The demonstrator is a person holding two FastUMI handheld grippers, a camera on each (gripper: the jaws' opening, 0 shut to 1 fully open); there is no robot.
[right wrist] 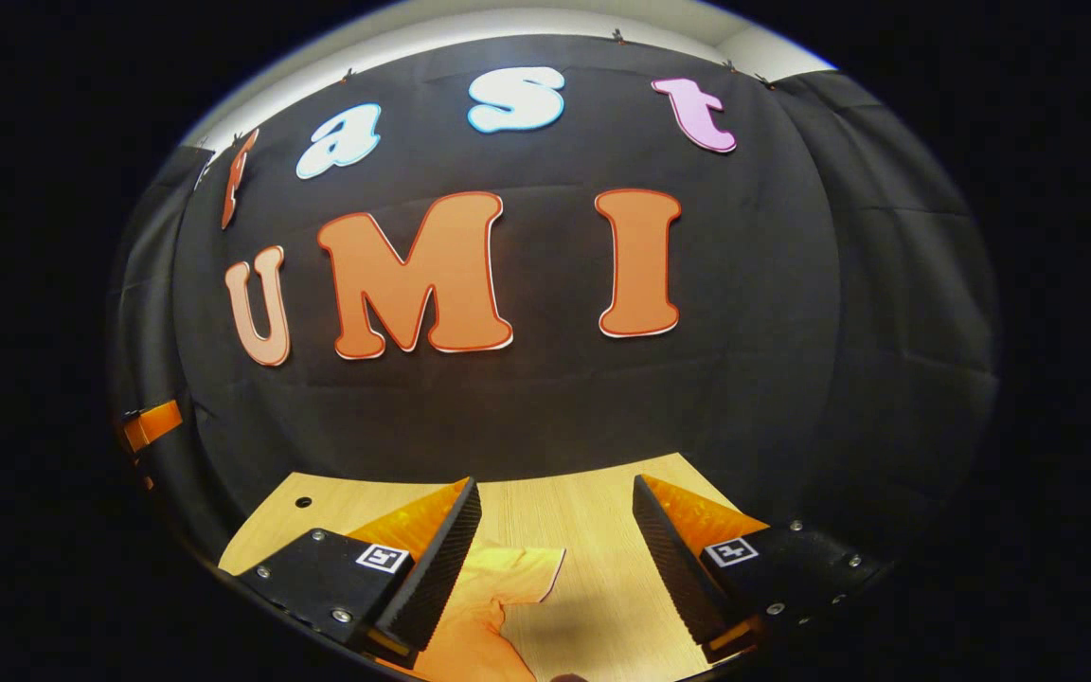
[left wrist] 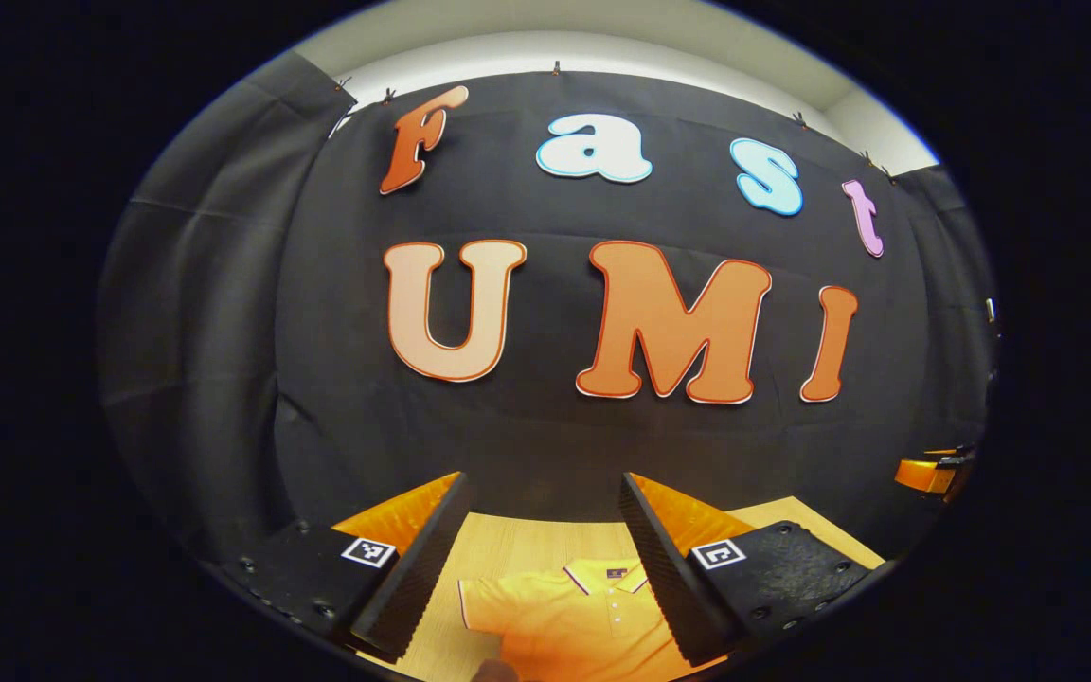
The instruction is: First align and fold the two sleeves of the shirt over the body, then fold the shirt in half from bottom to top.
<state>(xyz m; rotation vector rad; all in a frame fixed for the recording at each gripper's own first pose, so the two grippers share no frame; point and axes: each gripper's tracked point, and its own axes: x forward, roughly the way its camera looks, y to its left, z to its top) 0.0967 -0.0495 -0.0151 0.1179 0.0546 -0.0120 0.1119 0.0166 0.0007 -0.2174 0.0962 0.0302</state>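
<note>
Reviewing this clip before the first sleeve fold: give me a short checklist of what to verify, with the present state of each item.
1. Left gripper open and holding nothing: ok, the jaws stand apart above the shirt.
2. Right gripper open and holding nothing: ok, jaws apart.
3. Shirt lying front up on the table, collar toward the booth wall: ok.
4. Sleeves spread out and unfolded: ok; one sleeve shows in the left gripper view, the other sleeve in the right gripper view.
5. Grippers in contact with the cloth: not ok, both appear above it.
6. Bottom hem flat: cannot tell, it is out of frame.
</note>
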